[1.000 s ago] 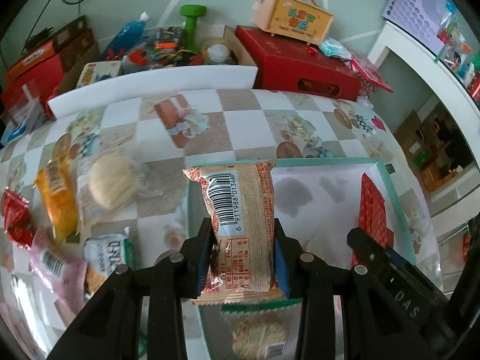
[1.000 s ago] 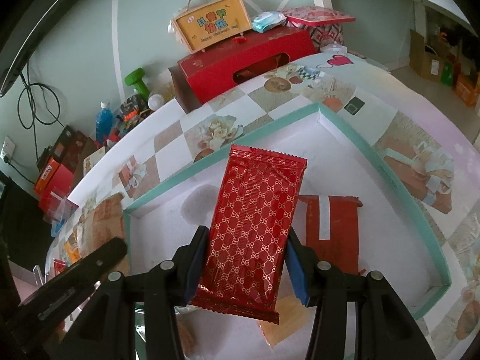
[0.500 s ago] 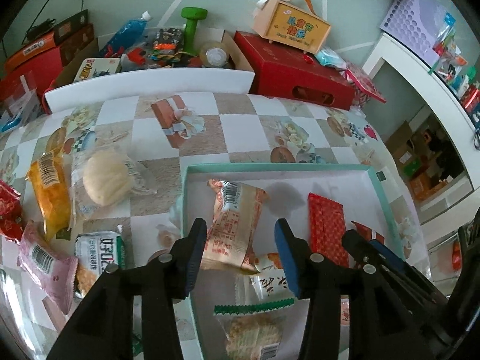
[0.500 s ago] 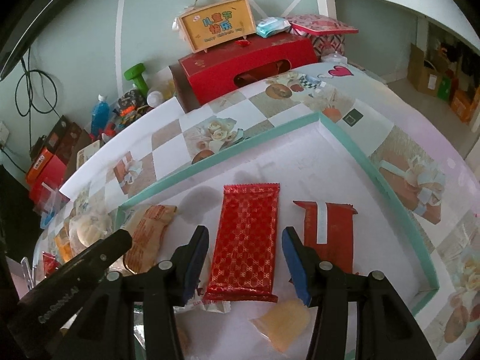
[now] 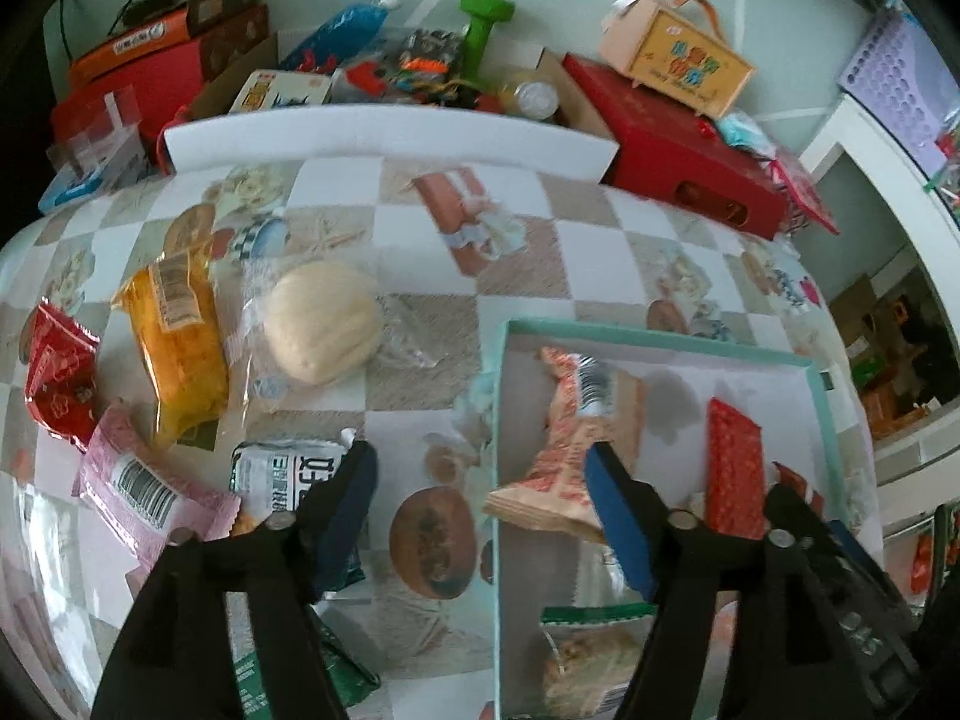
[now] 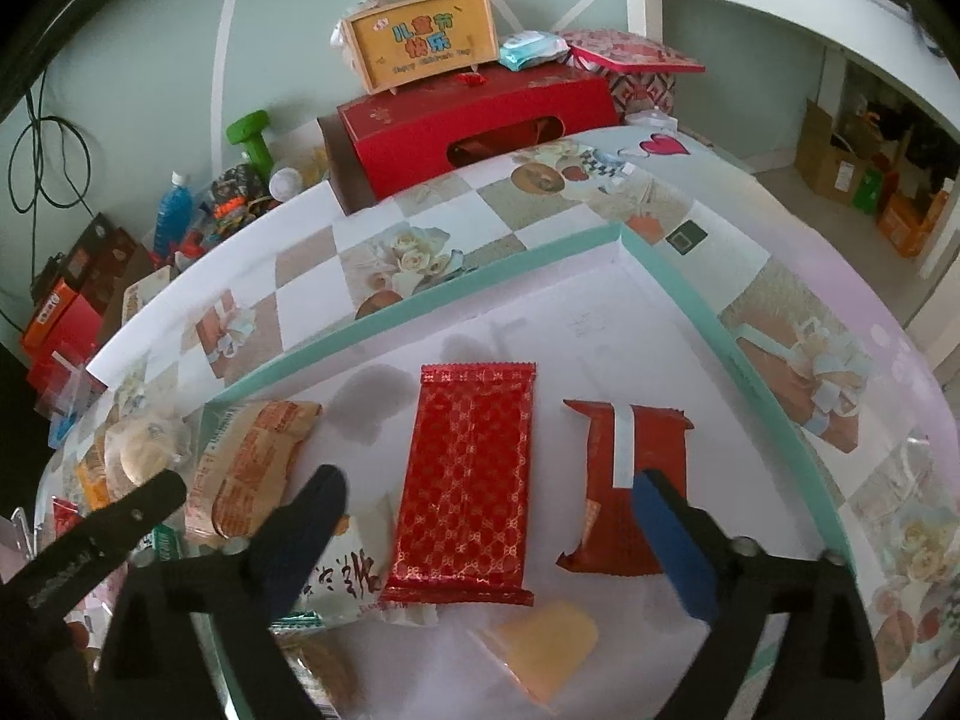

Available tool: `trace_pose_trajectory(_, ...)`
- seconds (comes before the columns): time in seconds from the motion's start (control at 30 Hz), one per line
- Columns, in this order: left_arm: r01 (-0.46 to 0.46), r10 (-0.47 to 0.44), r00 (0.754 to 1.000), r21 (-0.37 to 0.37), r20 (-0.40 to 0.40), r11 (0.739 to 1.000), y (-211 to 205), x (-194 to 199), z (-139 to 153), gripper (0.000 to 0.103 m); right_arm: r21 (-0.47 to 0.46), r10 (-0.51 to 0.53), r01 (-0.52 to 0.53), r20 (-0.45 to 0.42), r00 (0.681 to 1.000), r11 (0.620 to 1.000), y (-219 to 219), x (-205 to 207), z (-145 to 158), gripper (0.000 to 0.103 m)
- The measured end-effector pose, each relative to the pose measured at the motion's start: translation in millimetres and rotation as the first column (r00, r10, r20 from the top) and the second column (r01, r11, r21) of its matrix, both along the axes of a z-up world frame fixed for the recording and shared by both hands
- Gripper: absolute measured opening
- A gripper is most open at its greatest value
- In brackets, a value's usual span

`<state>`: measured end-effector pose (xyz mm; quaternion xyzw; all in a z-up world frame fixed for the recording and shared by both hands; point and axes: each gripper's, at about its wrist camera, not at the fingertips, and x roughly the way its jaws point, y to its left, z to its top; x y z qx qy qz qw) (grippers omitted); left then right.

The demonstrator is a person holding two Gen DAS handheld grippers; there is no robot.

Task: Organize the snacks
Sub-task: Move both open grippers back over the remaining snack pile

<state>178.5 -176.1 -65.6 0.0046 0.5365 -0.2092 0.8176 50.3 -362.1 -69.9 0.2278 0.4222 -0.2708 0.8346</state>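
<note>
Left wrist view: my left tongs (image 5: 480,483) have just been opening and now stand apart with nothing clamped; the tan biscuit packet (image 5: 573,444) lies inside the teal-rimmed tray (image 5: 660,341), its near end by my right-hand pad. Outside the tray on the checked tablecloth (image 5: 522,264) sit a bun in clear wrap (image 5: 321,319), an orange packet (image 5: 180,348) and a pink packet (image 5: 144,492). Right wrist view: my right tongs (image 6: 489,510) have just spread wide, and the red patterned packet (image 6: 468,480) lies flat on the tray floor between the pads, free of both.
</note>
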Motion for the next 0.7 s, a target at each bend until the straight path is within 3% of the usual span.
trace_pose_trajectory(0.27, -0.026, 0.022, 0.998, 0.068, 0.060, 0.997, -2.4, -1.8, -1.5, 0.099, -0.035, 0.009, -0.009, -0.002, 1.000, 0.999, 3.4, 1.0, 1.8, 0.103)
trace_pose_trajectory(0.47, -0.021, 0.017, 0.997, 0.063, 0.074, 0.998, -4.2, -4.0, -0.5, 0.100, -0.034, 0.005, -0.004, 0.018, 1.000, 0.999, 2.8, -0.5, 3.2, 0.103)
trace_pose_trajectory(0.7, -0.015, 0.003, 0.995, 0.111, 0.104, 0.994, -6.3, -11.0, 9.6, 0.099, -0.035, 0.016, -0.018, -0.051, 0.999, 0.999, 10.3, 6.9, -0.3, 0.103)
